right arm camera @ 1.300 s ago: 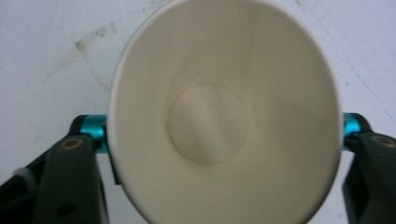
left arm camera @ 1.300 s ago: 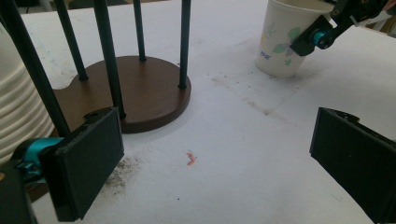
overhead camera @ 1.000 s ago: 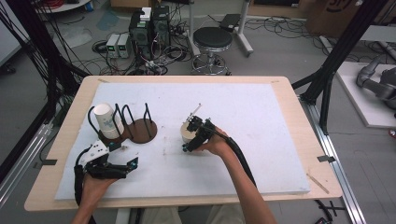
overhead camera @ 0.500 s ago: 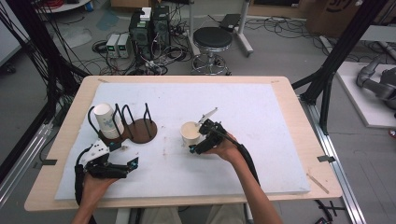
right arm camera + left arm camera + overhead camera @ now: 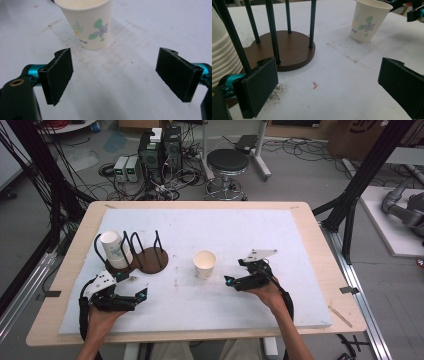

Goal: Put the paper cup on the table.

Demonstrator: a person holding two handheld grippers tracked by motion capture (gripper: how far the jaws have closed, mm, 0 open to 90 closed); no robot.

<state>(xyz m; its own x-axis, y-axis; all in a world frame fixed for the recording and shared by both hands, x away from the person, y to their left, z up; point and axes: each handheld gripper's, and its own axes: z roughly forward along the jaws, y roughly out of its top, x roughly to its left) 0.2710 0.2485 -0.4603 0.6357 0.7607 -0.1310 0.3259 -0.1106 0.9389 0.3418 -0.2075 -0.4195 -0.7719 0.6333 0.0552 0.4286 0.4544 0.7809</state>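
A white paper cup with a flower print (image 5: pixel 204 263) (image 5: pixel 370 20) (image 5: pixel 88 22) stands upright and alone near the middle of the white mat. My right gripper (image 5: pixel 231 281) (image 5: pixel 115 75) is open just to the right of it, jaws wide apart and not touching it. A dark wooden cup rack with black wire hoops (image 5: pixel 152 260) (image 5: pixel 290 48) stands at the left and holds a stack of paper cups (image 5: pixel 116 250) (image 5: pixel 220 55) lying tilted in it. My left gripper (image 5: pixel 142 294) (image 5: pixel 328 85) is open and holds nothing, close in front of the rack.
The white mat (image 5: pixel 280 235) covers most of the wooden table (image 5: pixel 320 235). A small orange scrap (image 5: pixel 314 85) lies on the mat between my left jaws. Dirt smudges mark the mat near the cup. A stool (image 5: pixel 227 162) and computers (image 5: pixel 160 145) stand beyond the far edge.
My right gripper has let go of the cup, opened and drawn back to the right. The cup now stands alone on the mat. The left gripper has barely moved.
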